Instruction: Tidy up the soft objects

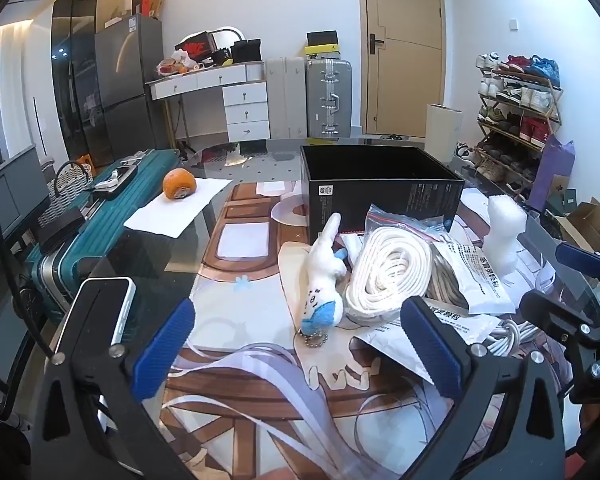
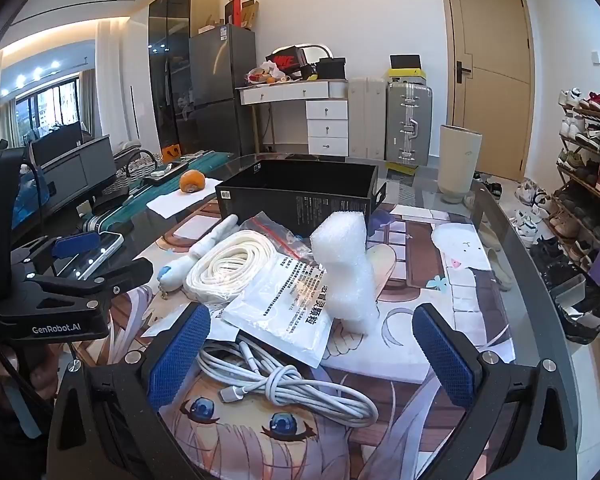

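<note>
Grippers, our left gripper (image 1: 300,354) and right gripper (image 2: 314,354), gape empty above the table (image 2: 512,240); rope (image 2: 224,266) lies before the box (image 2: 300,196).

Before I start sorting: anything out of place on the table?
Yes: an orange fruit sits on a white paper sheet at the far left, oddly, apart from the soft items. Nothing looks spilled or damaged.
</note>
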A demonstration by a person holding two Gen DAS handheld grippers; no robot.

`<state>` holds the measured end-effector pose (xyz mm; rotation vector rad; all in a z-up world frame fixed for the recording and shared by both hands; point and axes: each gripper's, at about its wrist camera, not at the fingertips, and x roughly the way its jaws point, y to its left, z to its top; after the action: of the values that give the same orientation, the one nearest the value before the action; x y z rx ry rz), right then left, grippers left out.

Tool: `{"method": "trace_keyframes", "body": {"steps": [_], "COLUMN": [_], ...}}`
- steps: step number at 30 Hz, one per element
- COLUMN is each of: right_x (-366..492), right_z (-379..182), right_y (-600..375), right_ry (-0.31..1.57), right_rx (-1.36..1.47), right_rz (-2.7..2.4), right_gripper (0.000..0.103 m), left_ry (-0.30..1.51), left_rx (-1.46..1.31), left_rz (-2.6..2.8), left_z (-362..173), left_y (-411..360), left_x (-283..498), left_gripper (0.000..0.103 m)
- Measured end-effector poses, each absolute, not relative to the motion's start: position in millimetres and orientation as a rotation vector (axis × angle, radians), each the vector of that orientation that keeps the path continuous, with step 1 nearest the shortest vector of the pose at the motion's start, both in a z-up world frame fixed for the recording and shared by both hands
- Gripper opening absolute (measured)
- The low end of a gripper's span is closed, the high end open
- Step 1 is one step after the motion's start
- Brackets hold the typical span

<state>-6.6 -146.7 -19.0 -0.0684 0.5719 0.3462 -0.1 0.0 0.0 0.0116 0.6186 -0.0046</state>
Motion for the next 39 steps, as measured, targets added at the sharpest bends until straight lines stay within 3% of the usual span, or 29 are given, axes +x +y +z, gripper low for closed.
{"method": "trace_keyframes", "body": {"steps": [39], "right_x": [-22], "right_z": [-8], "right_y": [-147], "right_ry": [0.551], "right_rx": [-0.088], "right_rz": [0.310], "right_gripper": [0.103], "left_ry": [0.578], "left_rx": [0.045], "left_rz": [-0.069], "left_z": [13], "left_y": [-7], "left_x": [-11], "left_gripper": [0.103]}}
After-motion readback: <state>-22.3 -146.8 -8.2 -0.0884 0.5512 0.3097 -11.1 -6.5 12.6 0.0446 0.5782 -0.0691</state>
